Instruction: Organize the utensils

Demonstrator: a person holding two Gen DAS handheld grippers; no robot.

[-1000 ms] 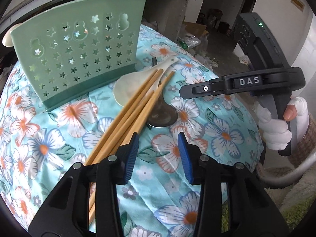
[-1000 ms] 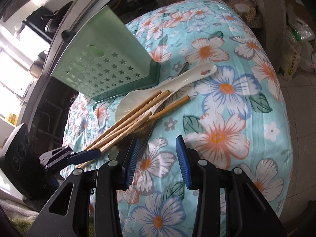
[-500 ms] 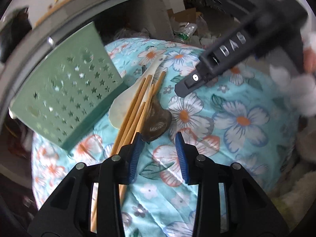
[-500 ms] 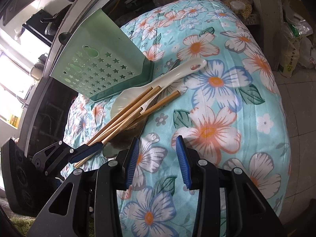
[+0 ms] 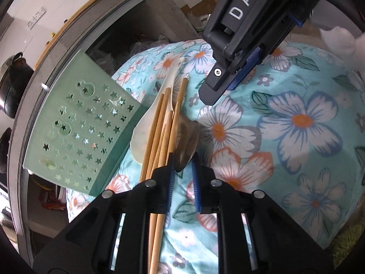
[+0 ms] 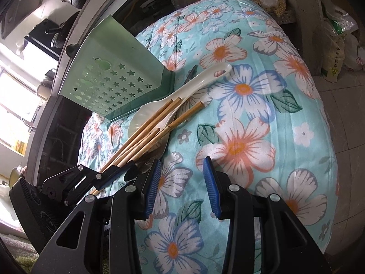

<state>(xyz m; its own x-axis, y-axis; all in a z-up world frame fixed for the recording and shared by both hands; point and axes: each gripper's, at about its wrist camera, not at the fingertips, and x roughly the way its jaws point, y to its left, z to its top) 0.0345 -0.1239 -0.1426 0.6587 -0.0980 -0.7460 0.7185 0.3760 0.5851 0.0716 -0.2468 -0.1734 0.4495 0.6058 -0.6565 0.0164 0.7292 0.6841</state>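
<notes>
Between my left gripper (image 5: 182, 182) fingers sits the metal spoon (image 5: 186, 141) bowl's near edge; they are closing on it, chopsticks (image 5: 159, 137) just outside the left finger, beside the green holder (image 5: 77, 123). My right gripper (image 6: 181, 182) hovers half-open, empty, leaving room

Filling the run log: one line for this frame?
left gripper: closing at metal spoon bowl | right gripper: open, empty | chopsticks, white spoon: on cloth | green holder: empty

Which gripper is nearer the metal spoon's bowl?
Left. The left gripper is closing around the metal spoon; the right gripper hovers over bare cloth beside it.
</notes>
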